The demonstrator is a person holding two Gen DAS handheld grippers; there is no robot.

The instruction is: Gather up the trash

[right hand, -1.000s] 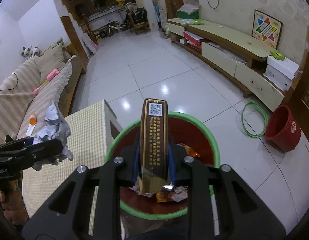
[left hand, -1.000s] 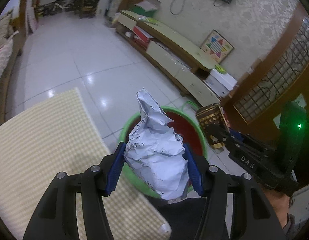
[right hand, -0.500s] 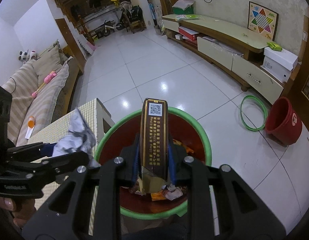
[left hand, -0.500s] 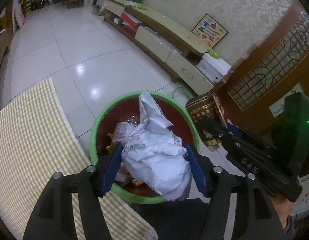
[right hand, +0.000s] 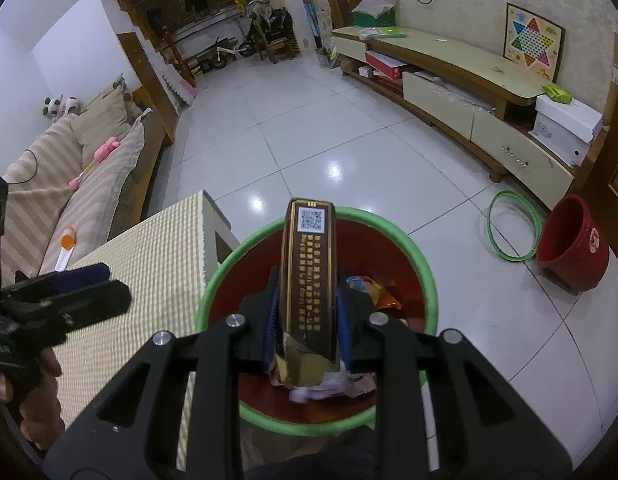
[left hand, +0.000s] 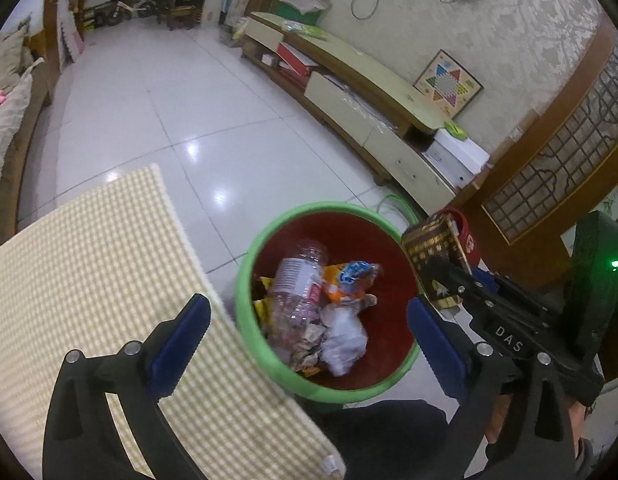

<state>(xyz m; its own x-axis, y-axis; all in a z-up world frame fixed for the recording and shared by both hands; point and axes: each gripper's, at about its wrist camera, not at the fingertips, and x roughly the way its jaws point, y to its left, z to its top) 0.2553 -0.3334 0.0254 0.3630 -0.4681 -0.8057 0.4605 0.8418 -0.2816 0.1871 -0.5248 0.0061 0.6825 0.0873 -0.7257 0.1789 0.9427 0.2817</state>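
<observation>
The brown box (right hand: pixel 309 280) sits squeezed tight in the right gripper (right hand: pixel 307 320), hanging above the red bin (right hand: pixel 389 232) with the green rim. Its long side points away toward 12 o'clock, with the square code sticker at the far end. If it drops tilted, it could hit the rim and tumble onto the floor (right hand: pixel 349 140). The left gripper (left hand: pixel 309 336) has just been opening its jaws wide, with nothing between them. The white paper ball (left hand: pixel 343 340) lies in the bin. The counter (left hand: pixel 89 260) is at 9 o'clock.
</observation>
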